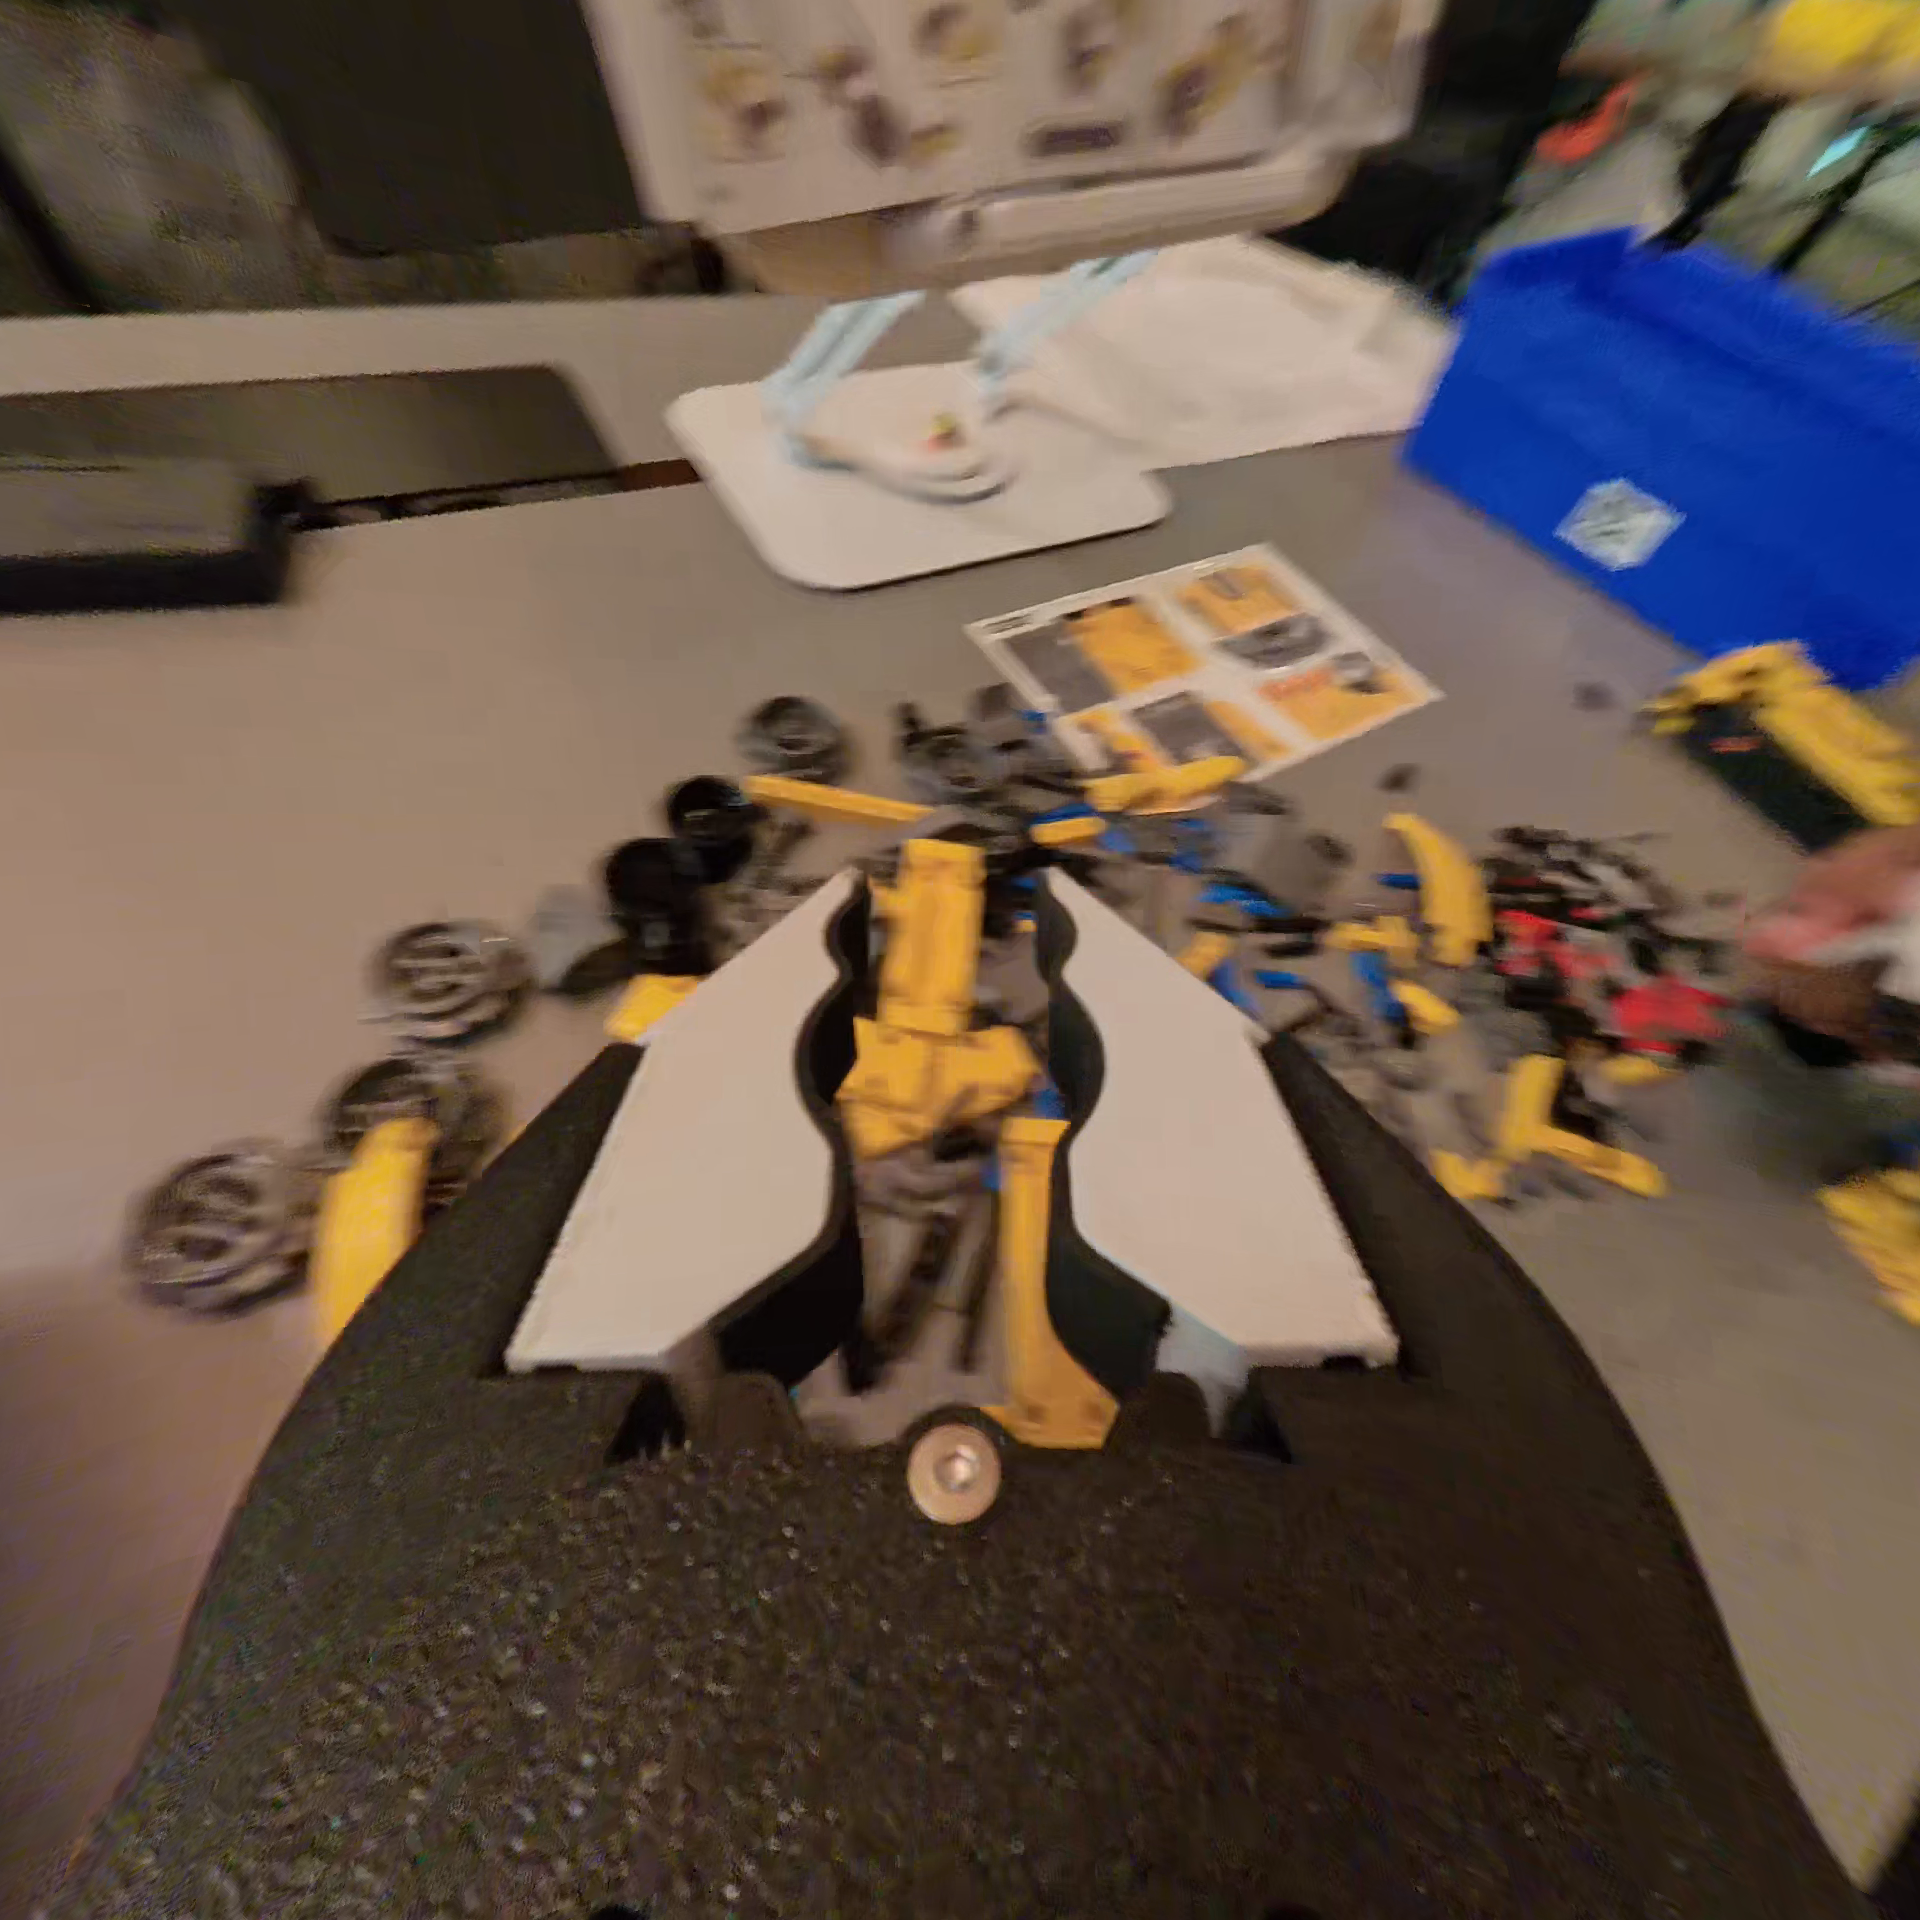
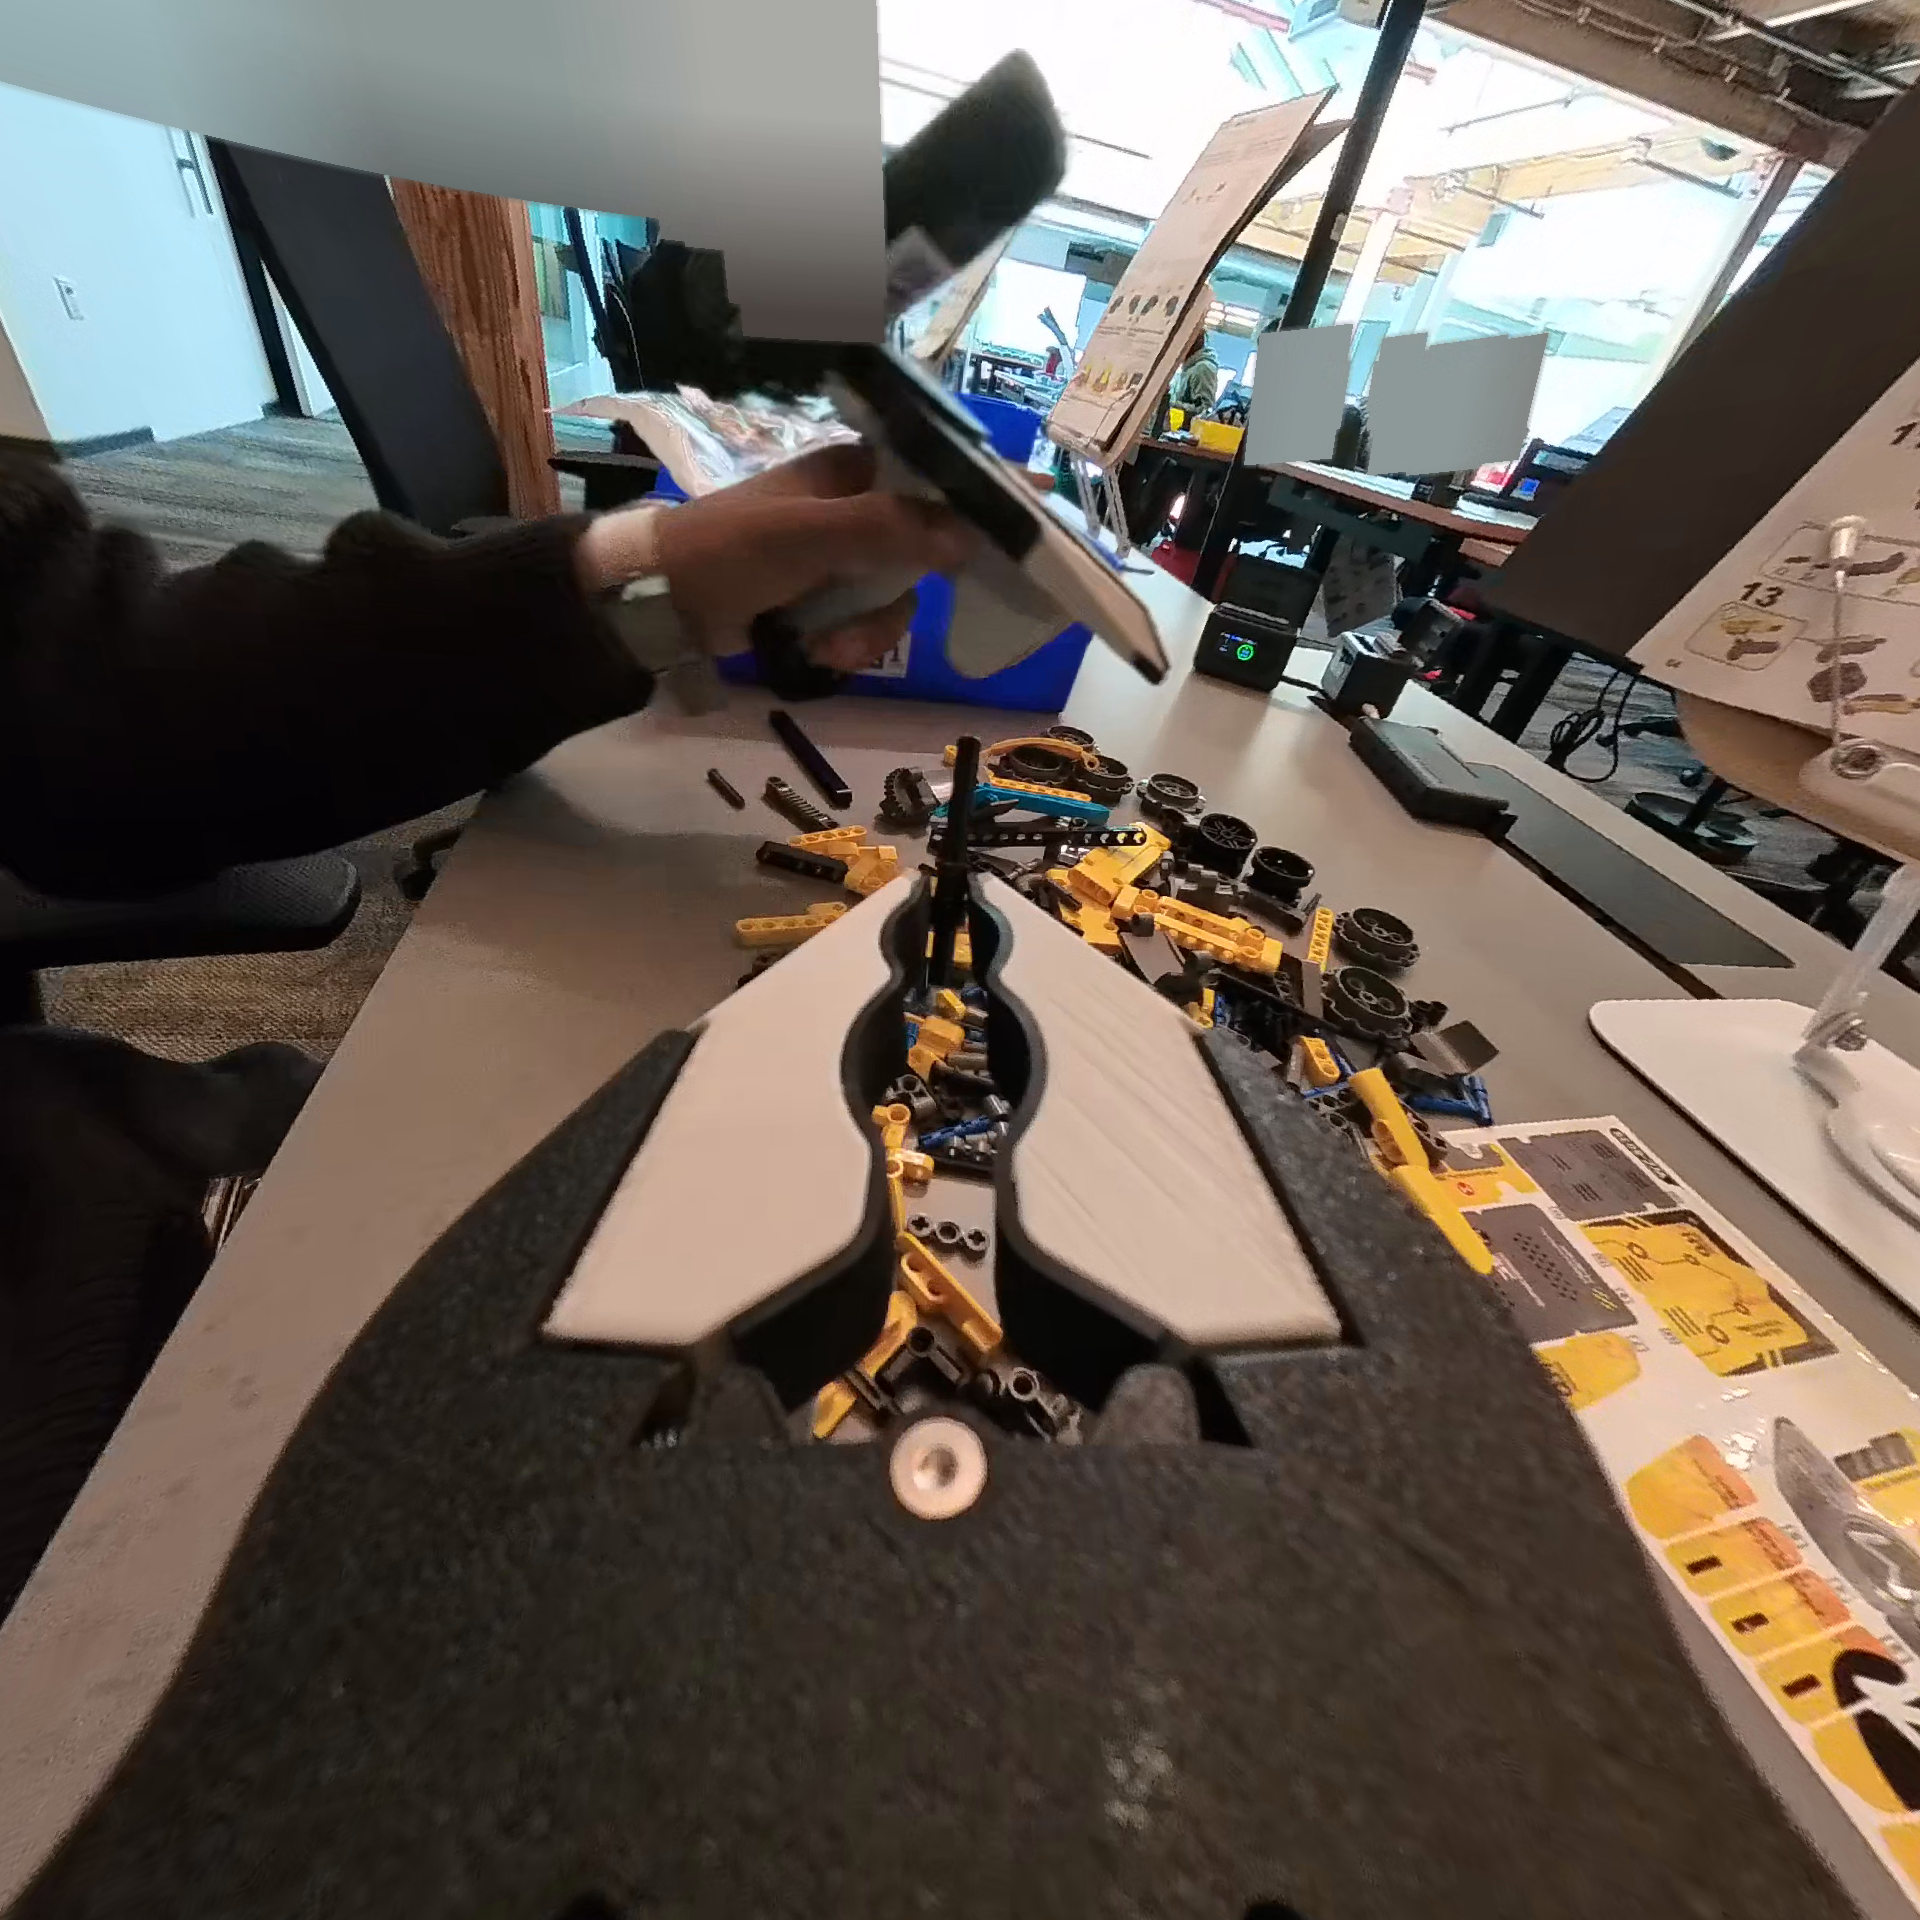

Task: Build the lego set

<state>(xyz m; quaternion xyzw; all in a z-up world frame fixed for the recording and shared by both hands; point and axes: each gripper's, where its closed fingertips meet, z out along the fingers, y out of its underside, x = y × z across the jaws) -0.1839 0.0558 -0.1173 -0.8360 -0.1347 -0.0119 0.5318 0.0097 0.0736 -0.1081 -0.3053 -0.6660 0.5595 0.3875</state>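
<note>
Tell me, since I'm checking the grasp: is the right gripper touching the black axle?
Touching. Right wrist view: the right gripper fingertips pinch the black axle.

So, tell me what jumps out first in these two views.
The heap of yellow, black and blue building pieces spread across the grey table draws the eye. The right gripper pinches a thin black rod upright above it, while the left gripper, jaws closed in, carries a yellow assembly. Beside the heap lies a yellow sticker sheet.

Left hand-held gripper [image 1: 951, 894]: raised, tilted down, fingers closed on something yellow. Right hand-held gripper [image 2: 948, 883]: fingertips pinched on a thin black rod. Dark-sleeved hand [image 2: 790, 566] gripping left handle.
</note>
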